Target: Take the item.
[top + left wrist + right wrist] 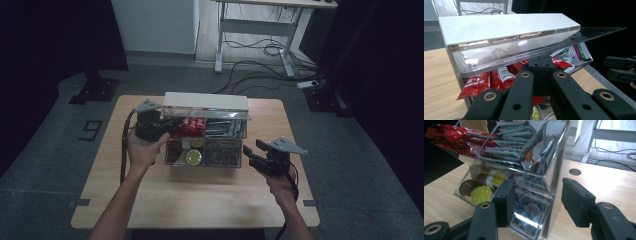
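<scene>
A clear acrylic organiser box [222, 159] stands mid-table under a white top panel [205, 101]. Its clear flap [524, 50] is tilted up. Red sachets [192, 124] and green-white sachets [519, 145] fill the upper tier; round capsules [481, 193] lie in the lower left bin. My left gripper [167, 122] is at the box's upper left, its jaws shut, with the tips [541, 67] just under the flap's front edge; whether they pinch it is unclear. My right gripper [254, 148] hovers open at the box's right front corner, pads [507, 195] apart, nothing held.
The wooden table [200, 200] has free room in front of and beside the box, and a round cable hole [575, 172] at the back. A desk frame [250, 30] and floor cables [260, 50] lie beyond. Dark stands flank the table.
</scene>
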`<state>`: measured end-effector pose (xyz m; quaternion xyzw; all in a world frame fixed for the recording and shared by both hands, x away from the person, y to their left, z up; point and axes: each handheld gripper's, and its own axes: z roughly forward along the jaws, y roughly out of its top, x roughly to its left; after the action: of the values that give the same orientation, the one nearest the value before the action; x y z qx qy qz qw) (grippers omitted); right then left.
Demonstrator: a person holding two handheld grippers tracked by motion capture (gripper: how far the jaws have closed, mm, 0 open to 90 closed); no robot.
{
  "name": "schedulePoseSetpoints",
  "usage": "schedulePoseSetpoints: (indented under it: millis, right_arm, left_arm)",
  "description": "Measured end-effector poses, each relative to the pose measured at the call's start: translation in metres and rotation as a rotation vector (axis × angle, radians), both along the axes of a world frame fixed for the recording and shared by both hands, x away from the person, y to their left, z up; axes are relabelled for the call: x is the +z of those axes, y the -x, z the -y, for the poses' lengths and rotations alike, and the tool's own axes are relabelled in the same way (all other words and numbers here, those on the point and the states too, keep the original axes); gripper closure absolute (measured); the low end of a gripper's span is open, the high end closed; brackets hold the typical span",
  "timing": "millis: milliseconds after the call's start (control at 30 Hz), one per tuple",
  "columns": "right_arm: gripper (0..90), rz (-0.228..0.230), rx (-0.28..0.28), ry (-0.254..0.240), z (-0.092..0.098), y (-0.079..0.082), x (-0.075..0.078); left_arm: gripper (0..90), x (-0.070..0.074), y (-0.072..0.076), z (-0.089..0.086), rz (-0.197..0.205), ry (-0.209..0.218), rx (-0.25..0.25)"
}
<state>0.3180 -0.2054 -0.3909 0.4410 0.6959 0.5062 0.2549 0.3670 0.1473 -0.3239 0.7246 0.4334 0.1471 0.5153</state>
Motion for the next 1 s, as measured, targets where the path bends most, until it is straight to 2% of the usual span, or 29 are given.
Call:
schedulePoseSetpoints:
  millis: [167, 300, 433, 733, 1000]
  right_arm:
    - [45.0, 0.002, 0.009, 0.011, -0.004, -0.005, 0.006]
    - [45.7, -0.003, 0.027, -0.010, -0.006, -0.008, 0.010]
    - [46.3, 0.005, 0.026, -0.006, -0.010, -0.011, 0.014]
    - [50.2, 0.034, 0.018, 0.009, -0.019, -0.018, 0.019]
    - [55.4, 0.042, 0.012, 0.034, -0.027, -0.029, 0.023]
  left_arm:
    - [90.0, 0.000, 0.000, 0.000, 0.000, -0.002, 0.001]
    - [90.0, 0.001, 0.000, 0.000, -0.001, 0.000, 0.000]
    - [90.0, 0.001, 0.000, 0.001, -0.003, 0.000, -0.001]
    - [90.0, 0.001, 0.000, 0.002, 0.001, -0.001, 0.001]
    - [90.0, 0.001, -0.001, 0.002, 0.002, 0.002, 0.001]
